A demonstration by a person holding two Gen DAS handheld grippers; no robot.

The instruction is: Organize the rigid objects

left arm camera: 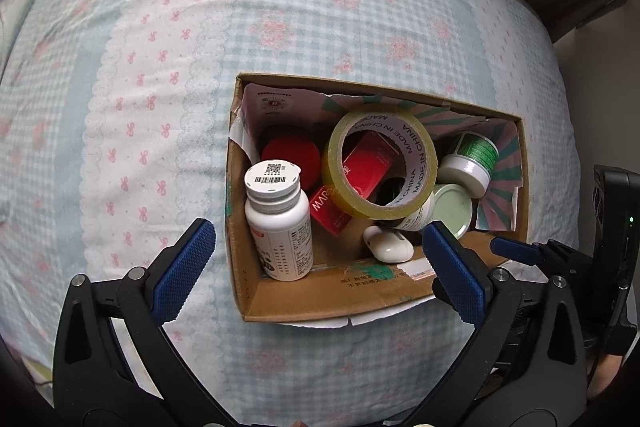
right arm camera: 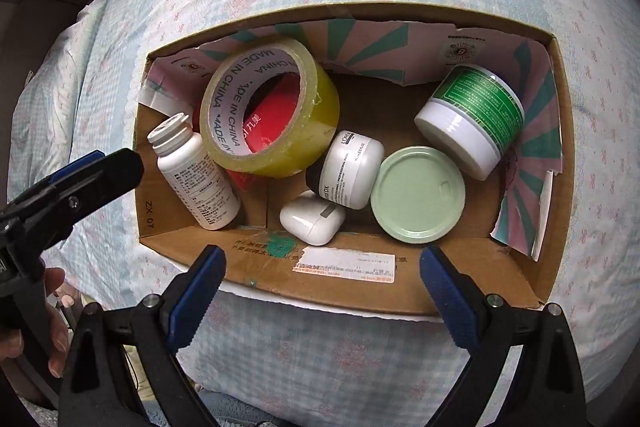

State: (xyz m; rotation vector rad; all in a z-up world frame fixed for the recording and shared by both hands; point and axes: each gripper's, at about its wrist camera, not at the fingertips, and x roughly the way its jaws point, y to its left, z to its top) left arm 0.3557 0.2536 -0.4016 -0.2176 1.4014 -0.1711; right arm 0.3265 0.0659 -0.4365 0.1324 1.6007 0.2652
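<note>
**Both grippers standing open over a filled box**

From the left wrist view, the left gripper (left arm camera: pixel 318 259) is hovering above the near left part of the cardboard box (left arm camera: pixel 320 301), which is sitting on the bed (left arm camera: pixel 160 67), toward its right side. Its fingers (left arm camera: pixel 184 269) are spread wide and holding nothing; the white pill bottle (left arm camera: pixel 280 227) is standing upright in the box's near left corner, just ahead of them and apart from the pads. Behind it the tape roll (left arm camera: pixel 380 163) is leaning over a red carton (left arm camera: pixel 368 167), and a white earbud case (left arm camera: pixel 388 245) is lying by the near wall.

From the right wrist view, the right gripper (right arm camera: pixel 322 287) is also hanging with its fingers (right arm camera: pixel 196 291) spread and empty, over the box's near wall. A pale green lid (right arm camera: pixel 418 195) is lying flat near the right end, a green-labelled jar (right arm camera: pixel 472 119) is tilting against the right wall, and a small white jar (right arm camera: pixel 350 169) is resting on its side beside the case.

Judging from this, the things are already gathered in the box. To finish well, both grippers should be lifting straight up, keeping the fingers clear of the bottle and the cardboard rim so nothing is tipping.
</note>
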